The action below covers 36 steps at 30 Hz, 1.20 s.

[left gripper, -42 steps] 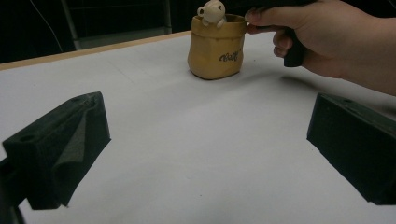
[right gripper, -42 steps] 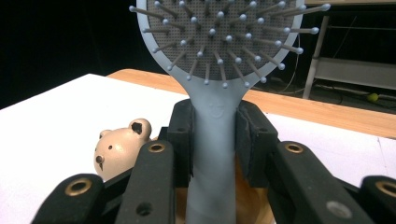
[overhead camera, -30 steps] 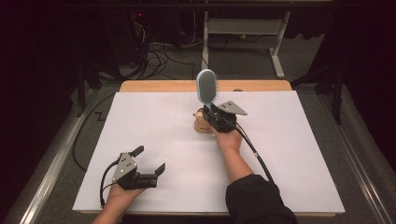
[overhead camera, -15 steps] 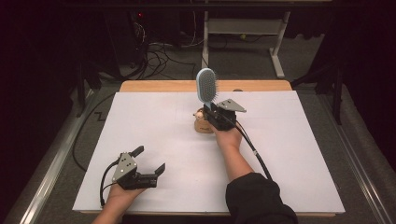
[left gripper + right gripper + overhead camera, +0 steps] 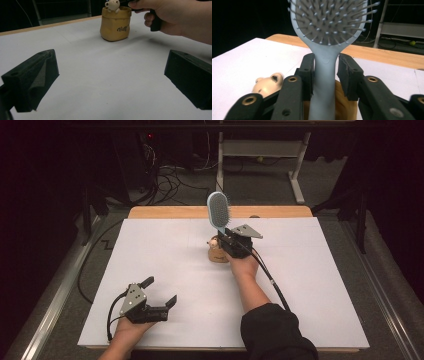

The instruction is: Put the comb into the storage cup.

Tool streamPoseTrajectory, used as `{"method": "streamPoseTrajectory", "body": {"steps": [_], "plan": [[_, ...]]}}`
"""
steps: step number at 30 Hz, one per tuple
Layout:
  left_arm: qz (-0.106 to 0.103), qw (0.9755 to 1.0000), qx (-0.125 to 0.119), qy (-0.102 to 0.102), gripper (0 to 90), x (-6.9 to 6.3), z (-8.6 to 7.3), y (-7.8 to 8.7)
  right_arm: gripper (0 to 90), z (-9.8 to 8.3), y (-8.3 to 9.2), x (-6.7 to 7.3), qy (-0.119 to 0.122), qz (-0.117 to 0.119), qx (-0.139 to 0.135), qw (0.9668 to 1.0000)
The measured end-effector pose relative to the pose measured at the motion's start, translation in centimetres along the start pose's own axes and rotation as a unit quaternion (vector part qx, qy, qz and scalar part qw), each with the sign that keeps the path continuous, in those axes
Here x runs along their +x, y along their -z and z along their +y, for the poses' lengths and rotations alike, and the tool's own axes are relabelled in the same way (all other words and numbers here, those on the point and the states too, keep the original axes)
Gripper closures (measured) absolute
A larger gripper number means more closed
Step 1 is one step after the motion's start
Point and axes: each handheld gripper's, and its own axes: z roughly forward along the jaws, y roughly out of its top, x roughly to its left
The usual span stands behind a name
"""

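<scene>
White paper is covering the tabletop [image 5: 310, 285]. Right gripper [image 5: 325, 72] fingers are pinching the hairbrush [image 5: 218, 213] handle, holding it upright just above the yellow bear pot [image 5: 115, 23]. Left gripper [image 5: 159, 296] fingers are resting spread wide, well apart from the pot.

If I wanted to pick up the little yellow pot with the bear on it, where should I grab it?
Probably grip the yellow pot across its round body, one jaw on each side, coming in low from the near, open side. The bear sits on its rim and the hairbrush held by the right gripper stands over it, so the top looks crowded.
</scene>
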Motion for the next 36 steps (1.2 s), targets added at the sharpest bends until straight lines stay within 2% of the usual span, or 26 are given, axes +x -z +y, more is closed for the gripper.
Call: {"method": "streamPoseTrajectory", "body": {"steps": [8,13,16,20,27,30,36], "plan": [[-0.001,1.0,0.0,0.0,0.2,0.0,0.0,0.0,67.5,0.1,0.1,0.1,0.003,-0.003,-0.001,1.0],[0.0,1.0,-0.002,0.003,0.2,0.1,0.0,0.1,66.9,0.0,0.1,0.1,-0.008,-0.008,-0.001,0.9999],[0.0,1.0,-0.002,0.002,0.2,0.1,0.0,0.1,65.0,0.2,0.4,0.3,0.0,-0.007,-0.01,0.9999],[-0.001,1.0,-0.001,0.0,0.3,0.0,0.0,0.0,62.3,0.5,0.7,0.5,-0.003,0.0,-0.014,0.9999],[0.0,1.0,-0.001,-0.001,0.3,-0.1,0.0,0.0,54.1,0.4,1.2,0.4,-0.005,0.001,-0.014,0.9999],[0.001,1.0,-0.001,-0.003,0.3,-0.1,0.0,-0.1,51.2,0.4,1.6,0.2,-0.012,0.007,-0.007,0.9999],[0.004,1.0,-0.001,-0.001,0.2,0.0,0.0,-0.1,46.3,0.3,2.5,0.0,-0.01,0.015,-0.004,0.9998]]}}
